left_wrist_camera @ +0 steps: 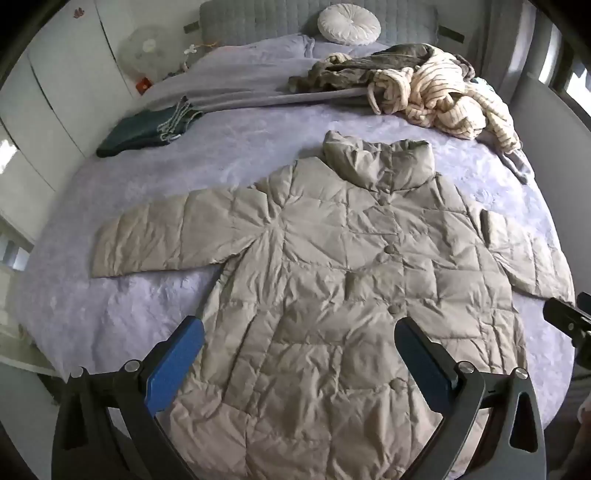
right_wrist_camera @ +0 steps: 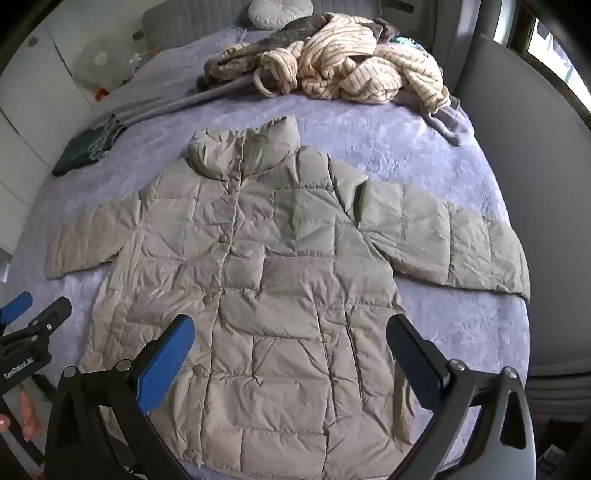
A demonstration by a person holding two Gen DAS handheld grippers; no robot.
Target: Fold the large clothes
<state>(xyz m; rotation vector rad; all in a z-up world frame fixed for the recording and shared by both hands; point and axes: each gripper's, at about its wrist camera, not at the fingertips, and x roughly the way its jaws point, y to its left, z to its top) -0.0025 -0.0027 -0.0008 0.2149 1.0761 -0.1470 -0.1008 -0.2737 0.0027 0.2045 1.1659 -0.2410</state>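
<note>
A beige quilted puffer jacket (left_wrist_camera: 332,266) (right_wrist_camera: 266,273) lies flat and buttoned on the bed, collar toward the headboard, both sleeves spread out to the sides. My left gripper (left_wrist_camera: 299,328) hovers above its lower left part, jaws wide open, nothing between the blue pads. Over the jacket's lower right part, my right gripper (right_wrist_camera: 291,325) is open as well and holds nothing. The left gripper (right_wrist_camera: 22,314) also shows at the left edge of the right wrist view. A black part of the right gripper (left_wrist_camera: 570,321) shows at the right edge of the left wrist view.
The lilac bedspread (left_wrist_camera: 129,314) (right_wrist_camera: 461,325) surrounds the jacket. A heap of striped cream and grey clothes (left_wrist_camera: 424,92) (right_wrist_camera: 351,70) lies near the headboard. Folded dark green fabric (left_wrist_camera: 147,127) (right_wrist_camera: 86,147) sits at the left. A round pillow (left_wrist_camera: 349,23), a fan (left_wrist_camera: 144,50) and white cupboards (left_wrist_camera: 55,103) stand beyond.
</note>
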